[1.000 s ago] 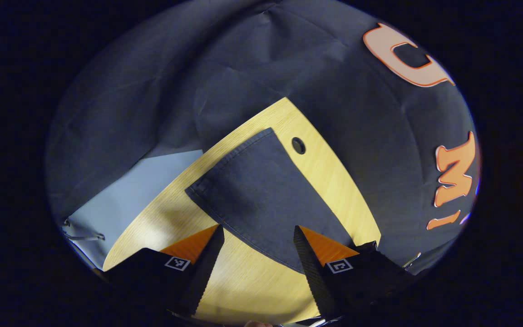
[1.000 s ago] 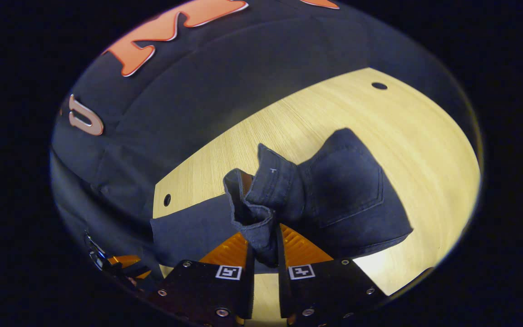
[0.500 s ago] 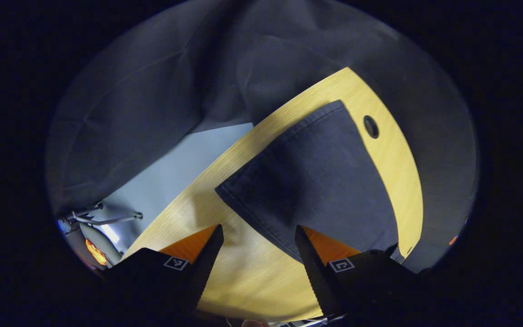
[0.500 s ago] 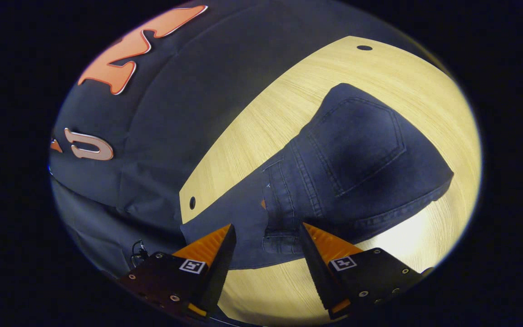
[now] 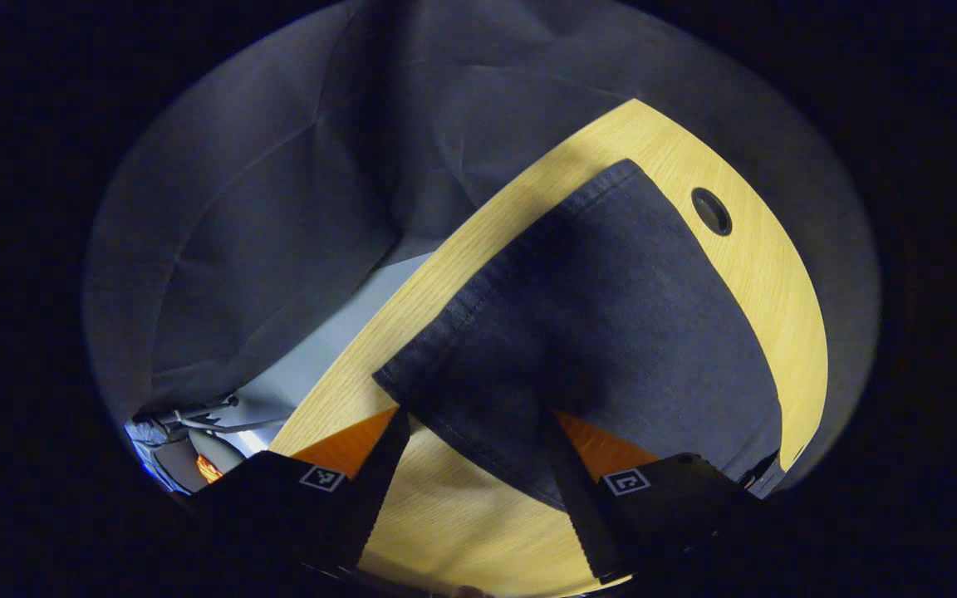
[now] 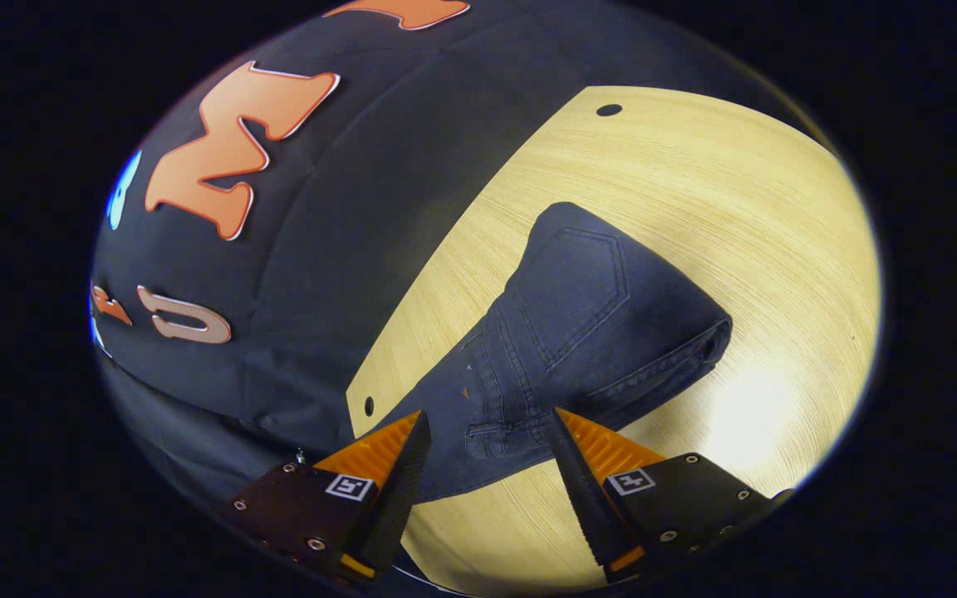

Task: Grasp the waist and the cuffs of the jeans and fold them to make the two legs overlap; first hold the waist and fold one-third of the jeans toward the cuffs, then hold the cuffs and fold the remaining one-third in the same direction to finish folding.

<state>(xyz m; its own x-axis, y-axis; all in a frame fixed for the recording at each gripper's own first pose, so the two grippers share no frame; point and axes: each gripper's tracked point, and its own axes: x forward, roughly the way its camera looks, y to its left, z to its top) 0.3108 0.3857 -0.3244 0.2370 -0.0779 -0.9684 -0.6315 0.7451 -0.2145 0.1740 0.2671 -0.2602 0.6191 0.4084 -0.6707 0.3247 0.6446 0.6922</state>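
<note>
Jeans (image 6: 578, 332) lay flat on worktop (image 6: 736, 208), dark denim, back pocket (image 6: 574, 286) facing up, waist end folded over onto the legs. Fold edge rounded at right in right gripper view. Leg end (image 5: 611, 316) with stitched hem seen in left gripper view, reaching toward worktop edge beside a round hole (image 5: 711, 211). Second hole (image 6: 609, 110) noted at far worktop corner, third (image 6: 369, 406) near the jeans' lower edge.

Left gripper (image 5: 472, 444): fingers spread wide, nothing held, poised over the hem corner; contact with denim not determinable. Right gripper (image 6: 487, 444): fingers spread wide, empty, waistband area between and beyond the tips.

Booth wall cloth (image 5: 279, 208) behind worktop. Pale floor (image 5: 321, 365) and cables (image 5: 196, 411) below worktop edge.
</note>
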